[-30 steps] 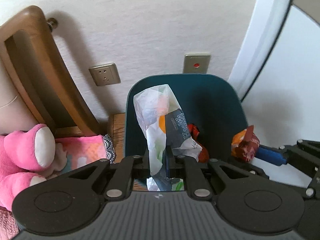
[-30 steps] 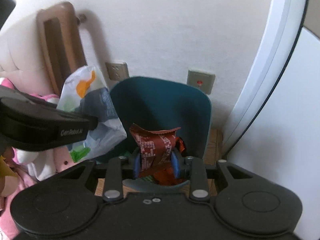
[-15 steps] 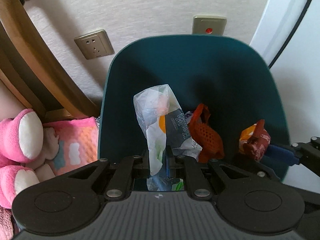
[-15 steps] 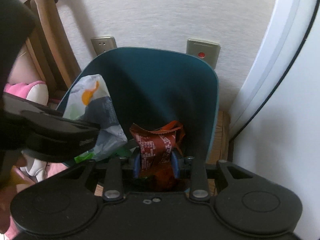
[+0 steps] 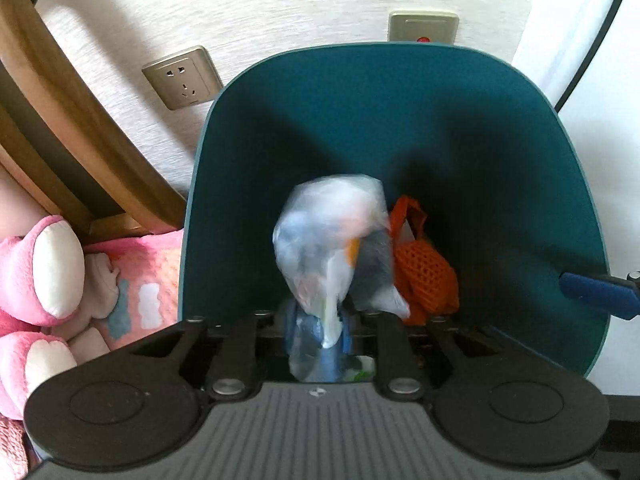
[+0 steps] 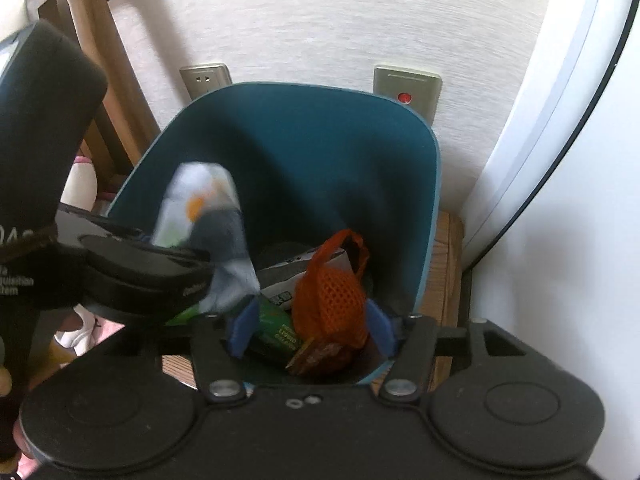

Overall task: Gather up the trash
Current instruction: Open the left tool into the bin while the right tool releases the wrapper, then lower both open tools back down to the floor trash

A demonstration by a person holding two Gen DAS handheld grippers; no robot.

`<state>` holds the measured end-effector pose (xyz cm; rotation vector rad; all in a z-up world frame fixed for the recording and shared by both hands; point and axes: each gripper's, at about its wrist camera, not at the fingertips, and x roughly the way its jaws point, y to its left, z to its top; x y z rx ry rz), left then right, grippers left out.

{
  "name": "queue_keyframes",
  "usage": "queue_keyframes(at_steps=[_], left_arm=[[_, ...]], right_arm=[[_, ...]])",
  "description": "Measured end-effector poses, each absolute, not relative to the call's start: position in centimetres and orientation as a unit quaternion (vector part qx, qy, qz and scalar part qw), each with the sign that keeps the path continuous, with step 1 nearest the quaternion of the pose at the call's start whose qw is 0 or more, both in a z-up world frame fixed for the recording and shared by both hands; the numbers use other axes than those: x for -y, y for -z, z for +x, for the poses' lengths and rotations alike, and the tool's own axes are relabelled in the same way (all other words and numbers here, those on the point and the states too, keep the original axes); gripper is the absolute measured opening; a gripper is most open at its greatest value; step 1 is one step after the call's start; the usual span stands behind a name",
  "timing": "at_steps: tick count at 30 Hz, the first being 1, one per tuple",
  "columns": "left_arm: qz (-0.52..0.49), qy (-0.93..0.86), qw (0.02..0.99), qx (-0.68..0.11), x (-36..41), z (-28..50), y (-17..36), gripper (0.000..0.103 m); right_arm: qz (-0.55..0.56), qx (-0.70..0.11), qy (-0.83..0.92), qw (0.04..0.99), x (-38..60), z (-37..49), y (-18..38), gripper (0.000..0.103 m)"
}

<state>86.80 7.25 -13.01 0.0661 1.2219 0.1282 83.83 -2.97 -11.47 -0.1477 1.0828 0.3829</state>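
A teal trash bin [image 5: 400,92] stands against the wall; it also shows in the right wrist view [image 6: 320,120]. My left gripper [image 5: 318,330] is over the bin, with a blurred white and grey plastic wrapper [image 5: 332,240] between its blue pads; the jaws look slightly parted. The wrapper also shows in the right wrist view [image 6: 208,216]. My right gripper [image 6: 310,328] is open and empty over the bin. Under it a red-brown snack wrapper [image 6: 316,354] lies in the bin beside an orange mesh bag [image 6: 332,292] and a green packet [image 6: 276,328].
A wooden bed frame [image 5: 60,120] and a pink plush toy [image 5: 40,272] are to the left. A wall socket [image 5: 182,78] and a switch plate [image 5: 422,28] are behind the bin. A white door frame [image 6: 560,100] stands to the right.
My right gripper has opened and the red-brown snack wrapper has dropped into the bin. Both grippers have moved further over the bin. The plastic wrapper in my left gripper is now blurred by motion.
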Motion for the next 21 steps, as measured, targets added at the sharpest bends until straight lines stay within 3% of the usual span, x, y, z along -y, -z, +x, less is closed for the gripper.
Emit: queue_keyframes(at_steps=[5,6,8,21], left_arm=[[0.019,-0.058,0.825,-0.561,-7.6,86.3,12.1,0.035],[0.019,-0.055,0.827,-0.559,-7.6,86.2,11.9,0.040],[0.018,-0.055,0.833,-0.551,-7.6,85.8,11.5,0.066],[0.011,-0.043,0.865,-0.500,-9.3,79.4,6.3,0.068]], right_arm=[[-0.060,-0.505,-0.182,0.842,3.3,83.4,10.9,0.062],[-0.058,-0.502,-0.183,0.843,3.5,83.2,10.6,0.062],[-0.054,-0.498,-0.182,0.846,3.7,82.8,10.2,0.065],[-0.033,-0.453,-0.187,0.871,5.1,77.5,6.2,0.074]])
